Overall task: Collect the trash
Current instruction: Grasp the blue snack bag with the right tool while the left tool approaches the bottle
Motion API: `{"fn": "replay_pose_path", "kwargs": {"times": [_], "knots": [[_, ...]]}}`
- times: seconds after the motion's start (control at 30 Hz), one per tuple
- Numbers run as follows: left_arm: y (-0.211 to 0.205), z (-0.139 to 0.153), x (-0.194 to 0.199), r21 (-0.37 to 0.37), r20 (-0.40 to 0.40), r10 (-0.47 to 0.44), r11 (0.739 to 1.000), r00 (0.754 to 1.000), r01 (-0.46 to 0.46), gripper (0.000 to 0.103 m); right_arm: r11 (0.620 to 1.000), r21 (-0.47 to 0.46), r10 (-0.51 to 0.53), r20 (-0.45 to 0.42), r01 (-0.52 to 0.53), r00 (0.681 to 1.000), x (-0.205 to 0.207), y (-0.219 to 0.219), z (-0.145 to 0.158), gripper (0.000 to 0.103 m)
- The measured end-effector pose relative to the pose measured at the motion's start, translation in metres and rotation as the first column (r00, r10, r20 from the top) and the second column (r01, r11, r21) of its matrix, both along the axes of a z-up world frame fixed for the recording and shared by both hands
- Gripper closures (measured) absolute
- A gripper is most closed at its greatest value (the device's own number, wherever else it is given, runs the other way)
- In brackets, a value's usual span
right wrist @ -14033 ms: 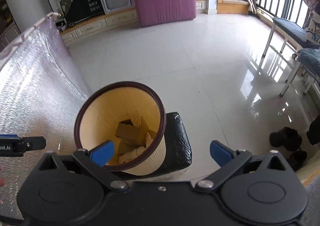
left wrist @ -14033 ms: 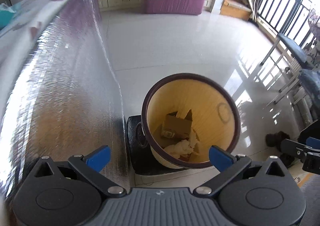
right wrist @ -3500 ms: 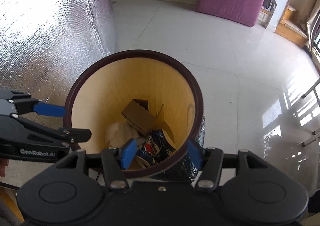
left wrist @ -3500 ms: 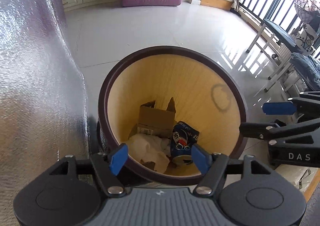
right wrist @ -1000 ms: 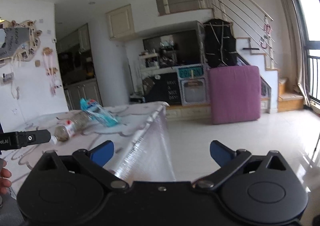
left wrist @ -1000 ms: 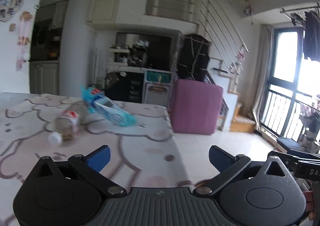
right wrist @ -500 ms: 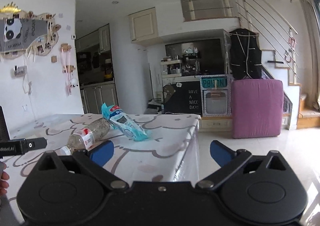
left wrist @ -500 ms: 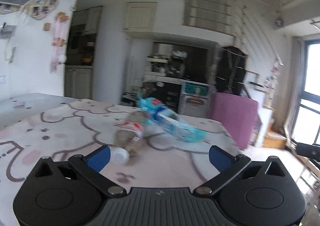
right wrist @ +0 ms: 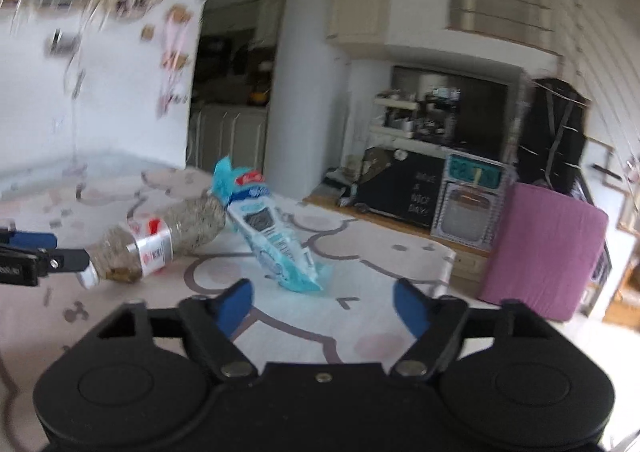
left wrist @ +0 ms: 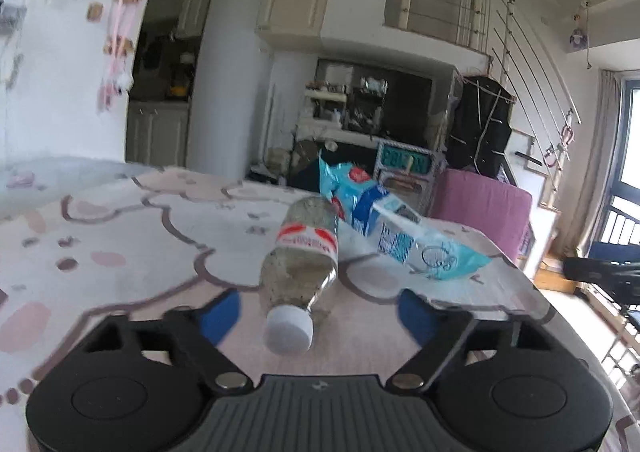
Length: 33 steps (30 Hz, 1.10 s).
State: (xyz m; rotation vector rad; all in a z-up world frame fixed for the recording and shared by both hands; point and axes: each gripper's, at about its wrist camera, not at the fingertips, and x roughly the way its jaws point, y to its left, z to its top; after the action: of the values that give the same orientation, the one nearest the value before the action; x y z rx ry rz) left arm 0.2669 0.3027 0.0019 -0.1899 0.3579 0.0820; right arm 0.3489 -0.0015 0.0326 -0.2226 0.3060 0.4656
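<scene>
A clear plastic bottle [left wrist: 302,260] with a red-and-white label and white cap lies on the patterned table [left wrist: 120,244], cap toward me. A blue-and-white snack bag [left wrist: 396,236] lies just behind it to the right. My left gripper [left wrist: 320,316] is open, its blue fingertips either side of the bottle's cap end, not touching. In the right wrist view the bottle [right wrist: 160,240] and the bag [right wrist: 276,244] lie ahead; my right gripper [right wrist: 324,304] is open and empty, just short of the bag. The left gripper's tip [right wrist: 28,256] shows at the left, by the bottle's cap.
The table's right edge [left wrist: 532,292] drops to the floor. A pink mattress [right wrist: 540,248] leans beyond it, with cabinets and a staircase behind. The right gripper's body [left wrist: 600,276] shows at the far right of the left wrist view.
Both grippers have moved closer over the table toward the bottle and bag. The left gripper's fingertips now flank the bottle's cap; the right gripper has come nearer to the bag.
</scene>
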Motion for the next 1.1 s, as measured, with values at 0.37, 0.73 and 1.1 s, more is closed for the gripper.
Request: {"fn": "replay_pose_path", "kwargs": {"times": [0.37,0.73,1.1], "knots": [[0.020,-0.017,0.025,-0.142,-0.148,-0.028,0.990,0.989,0.007,0.047,0.981,-0.175,0.090,0.015,-0.086,0.996,0.079,0.067,-0.031,0.051],[0.025,-0.023,0.028,-0.178,-0.184,-0.023,0.984,0.983,-0.010,0.071,0.977,-0.163,0.131,-0.032,-0.135,0.991,0.032,0.054,-0.026,0.101],[-0.005,-0.017,-0.039,-0.173,-0.163,-0.050,0.985,0.985,0.022,0.071,0.966,-0.194,0.158,-0.070,-0.169,0.985,-0.085,-0.014,-0.004,0.101]]}}
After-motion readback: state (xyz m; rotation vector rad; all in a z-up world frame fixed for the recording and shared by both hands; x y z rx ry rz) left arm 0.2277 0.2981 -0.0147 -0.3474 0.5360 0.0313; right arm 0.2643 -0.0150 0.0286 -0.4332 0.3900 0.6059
